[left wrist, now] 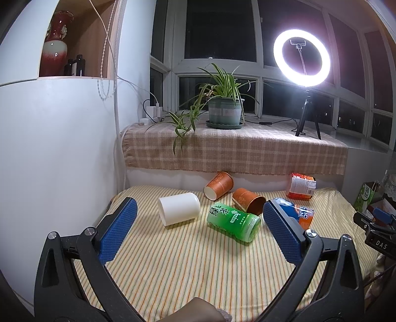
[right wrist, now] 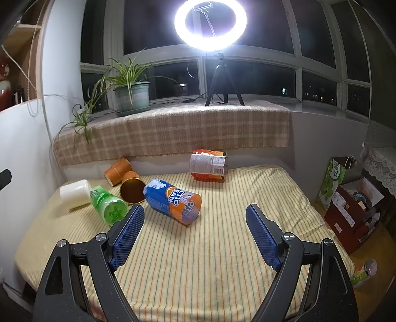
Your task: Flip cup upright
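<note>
Several cups lie on their sides on the striped table (left wrist: 198,272): a white cup (left wrist: 178,208) (right wrist: 75,192), a green cup (left wrist: 234,220) (right wrist: 107,204), two brown paper cups (left wrist: 219,185) (left wrist: 248,200) (right wrist: 117,171) (right wrist: 132,189), a blue-orange cup (left wrist: 300,214) (right wrist: 173,201) and a red-white cup (left wrist: 300,186) (right wrist: 208,164). My left gripper (left wrist: 199,206) is open and empty, in front of the white and green cups. My right gripper (right wrist: 195,213) is open and empty, just short of the blue-orange cup.
A checked cloth covers the window ledge (left wrist: 235,148) behind the table, with a potted plant (left wrist: 224,111) and a ring light on a tripod (right wrist: 210,22). A white cabinet (left wrist: 49,148) stands at the left. Boxes and a green bag (right wrist: 346,193) sit to the right.
</note>
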{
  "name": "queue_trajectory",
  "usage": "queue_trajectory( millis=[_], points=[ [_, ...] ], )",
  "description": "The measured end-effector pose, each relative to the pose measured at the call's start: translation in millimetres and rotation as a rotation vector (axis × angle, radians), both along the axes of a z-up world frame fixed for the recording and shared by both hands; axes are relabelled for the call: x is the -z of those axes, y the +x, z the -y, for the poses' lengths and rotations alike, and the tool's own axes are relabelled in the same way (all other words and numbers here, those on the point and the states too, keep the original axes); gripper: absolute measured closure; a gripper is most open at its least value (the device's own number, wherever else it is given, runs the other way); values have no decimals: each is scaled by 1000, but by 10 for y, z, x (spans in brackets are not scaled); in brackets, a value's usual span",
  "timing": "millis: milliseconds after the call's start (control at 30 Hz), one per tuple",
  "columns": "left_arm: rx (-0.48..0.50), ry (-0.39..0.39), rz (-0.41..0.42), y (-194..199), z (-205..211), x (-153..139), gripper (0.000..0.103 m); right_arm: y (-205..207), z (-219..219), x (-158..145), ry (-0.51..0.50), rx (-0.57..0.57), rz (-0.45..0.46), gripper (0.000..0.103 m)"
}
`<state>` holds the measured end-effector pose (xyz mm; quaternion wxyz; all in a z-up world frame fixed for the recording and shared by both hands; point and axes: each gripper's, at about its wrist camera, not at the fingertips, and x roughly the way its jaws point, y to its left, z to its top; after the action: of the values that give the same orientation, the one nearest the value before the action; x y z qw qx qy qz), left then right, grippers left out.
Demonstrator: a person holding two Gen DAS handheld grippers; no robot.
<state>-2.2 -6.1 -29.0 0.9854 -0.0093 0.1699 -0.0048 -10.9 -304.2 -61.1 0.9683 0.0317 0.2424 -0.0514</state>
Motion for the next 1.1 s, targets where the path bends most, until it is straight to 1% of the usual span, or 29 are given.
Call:
queue_trajectory(
  millis=[133, 333, 400, 500, 567, 667, 767, 867, 1033, 1100],
  points=[
    [2, -1, -4, -2, 0, 6, 0, 23, 0, 16, 0, 0, -7, 19],
    [6, -1, -37, 6, 6, 129, 0, 107, -36, 42, -2, -15, -18, 19],
    [12, 13, -50, 46, 0, 139, 0, 154, -52, 39, -3, -22, -17, 19],
    [39, 37, -85, 229, -25, 132, 0, 208, -84, 53, 5, -34, -20, 19],
    [65, 62, -113, 391, -34, 112, 0, 233, -101, 79, 5, -37, -27, 19],
    [112, 78, -153, 642, -52, 101, 0, 263, -96, 150, 16, -38, -47, 19],
    [189, 72, -216, 997, -65, 115, 0, 290, -83, 211, 16, -33, -66, 19],
    [239, 84, -264, 1362, -35, 160, 0, 307, -41, 266, 18, -22, -79, 19],
    [328, 64, -355, 1944, 54, 243, 0, 343, 74, 356, 20, 12, -101, 19],
    [355, 74, -386, 2164, 114, 277, 0, 361, 121, 393, 23, 24, -111, 19]
  ],
)
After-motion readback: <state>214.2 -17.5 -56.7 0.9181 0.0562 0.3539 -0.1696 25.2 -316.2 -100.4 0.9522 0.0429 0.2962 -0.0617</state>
